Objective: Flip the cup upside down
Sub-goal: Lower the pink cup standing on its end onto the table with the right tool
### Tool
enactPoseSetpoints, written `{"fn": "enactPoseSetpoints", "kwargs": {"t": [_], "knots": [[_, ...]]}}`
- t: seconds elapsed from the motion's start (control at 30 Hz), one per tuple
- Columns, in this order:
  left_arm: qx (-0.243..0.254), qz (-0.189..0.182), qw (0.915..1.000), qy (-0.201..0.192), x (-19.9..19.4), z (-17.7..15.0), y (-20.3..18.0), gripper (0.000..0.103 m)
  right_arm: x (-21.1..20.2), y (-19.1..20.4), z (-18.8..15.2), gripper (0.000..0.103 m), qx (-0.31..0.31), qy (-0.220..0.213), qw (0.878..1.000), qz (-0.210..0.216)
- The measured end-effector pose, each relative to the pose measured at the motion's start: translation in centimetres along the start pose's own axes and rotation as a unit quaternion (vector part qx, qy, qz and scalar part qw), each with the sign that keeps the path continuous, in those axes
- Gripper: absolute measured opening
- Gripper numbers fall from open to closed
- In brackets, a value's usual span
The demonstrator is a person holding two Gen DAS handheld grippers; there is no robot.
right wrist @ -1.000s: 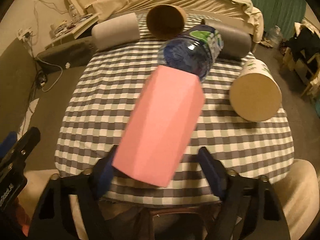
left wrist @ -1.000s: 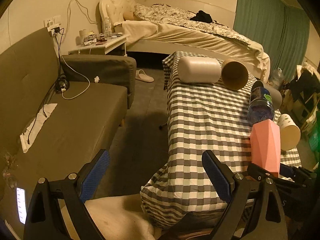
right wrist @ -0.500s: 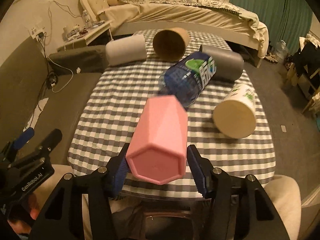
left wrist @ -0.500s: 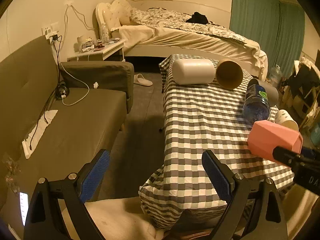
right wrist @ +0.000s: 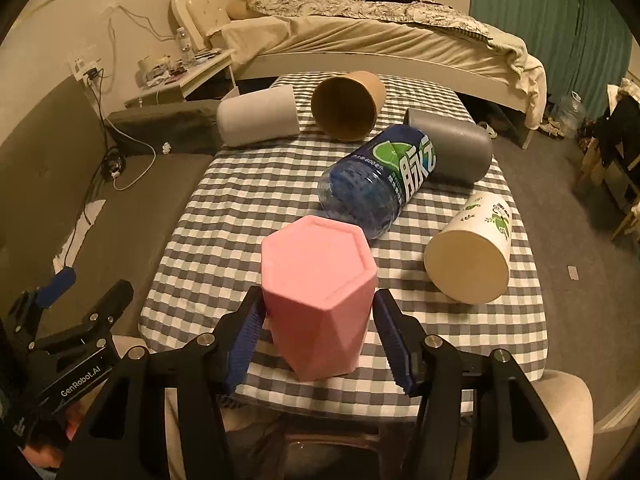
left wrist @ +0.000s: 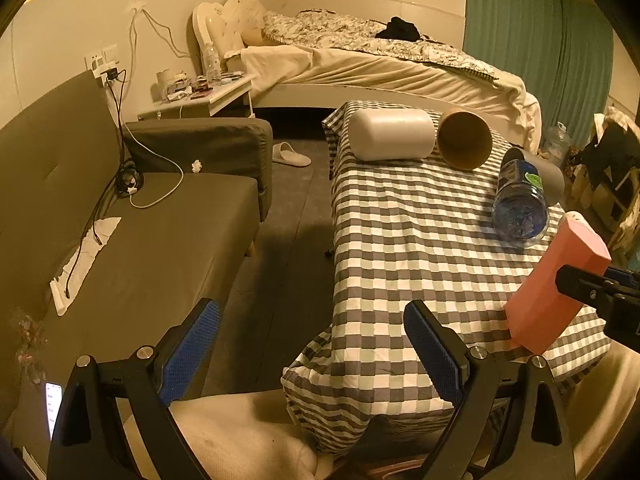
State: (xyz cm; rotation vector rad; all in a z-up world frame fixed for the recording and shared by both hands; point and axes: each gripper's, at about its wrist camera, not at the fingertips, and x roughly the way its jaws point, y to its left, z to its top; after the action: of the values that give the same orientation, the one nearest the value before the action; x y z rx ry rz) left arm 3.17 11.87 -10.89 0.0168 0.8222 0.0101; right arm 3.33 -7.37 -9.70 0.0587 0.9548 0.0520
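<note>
On the checked table [right wrist: 224,216], pink cup [right wrist: 320,304] now base-up.

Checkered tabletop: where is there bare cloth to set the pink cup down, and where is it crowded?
Bare cloth lies left of the pink cup, between the white cylinder and the table's near-left edge. The far and right side is crowded: brown paper cup, blue bottle, grey cylinder, printed paper cup.

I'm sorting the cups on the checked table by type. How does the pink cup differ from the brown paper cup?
The pink cup has flat, faceted sides and a six-sided end; the brown paper cup is round and smooth. The pink cup stands closed end up between the fingers of the right gripper; the brown cup lies on its side, untouched, its open mouth facing the camera. The pink cup is at the near edge of the table, the brown cup at the far end.
</note>
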Motion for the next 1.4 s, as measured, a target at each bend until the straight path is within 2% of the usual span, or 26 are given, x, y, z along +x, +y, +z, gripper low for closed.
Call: {"fn": "enactPoseSetpoints", "kwargs": {"t": [0.23, 0.37, 0.47, 0.63, 0.77, 1.3, 1.33, 1.4], "knots": [[0.010, 0.002, 0.9999, -0.003, 0.0, 0.2, -0.6, 0.096, -0.2, -0.5, 0.0, 0.055, 0.002, -0.011, 1.000, 0.010], [0.018, 0.002, 0.9998, 0.000, 0.0, 0.2, -1.3, 0.096, -0.4, -1.1, 1.0, 0.055, 0.004, -0.040, 0.999, 0.015], [0.019, 0.001, 0.9998, 0.003, 0.1, 0.1, -1.7, 0.096, -0.1, -1.3, 1.5, 0.055, -0.011, -0.066, 0.998, 0.002], [0.014, 0.000, 0.9999, 0.005, 0.1, 0.4, -2.0, 0.096, 1.0, -1.9, 0.5, 0.055, -0.015, -0.045, 0.999, 0.004], [0.009, -0.002, 0.9999, 0.007, -0.1, 0.6, -2.4, 0.096, 1.0, -1.6, -0.1, 0.055, -0.035, -0.051, 0.998, 0.002], [0.010, -0.003, 0.9999, 0.003, -2.3, 0.6, -3.7, 0.096, 0.7, -2.1, -0.8, 0.057, -0.023, -0.065, 0.997, 0.022], [0.011, -0.004, 0.9999, 0.002, -2.6, 0.7, -3.8, 0.096, 0.6, -2.3, -0.7, 0.058, -0.017, -0.066, 0.997, 0.029], [0.015, -0.002, 0.9999, -0.001, -3.0, 0.8, -4.0, 0.096, -0.2, -2.6, -0.5, 0.076, -0.003, -0.075, 0.996, 0.042]]}}
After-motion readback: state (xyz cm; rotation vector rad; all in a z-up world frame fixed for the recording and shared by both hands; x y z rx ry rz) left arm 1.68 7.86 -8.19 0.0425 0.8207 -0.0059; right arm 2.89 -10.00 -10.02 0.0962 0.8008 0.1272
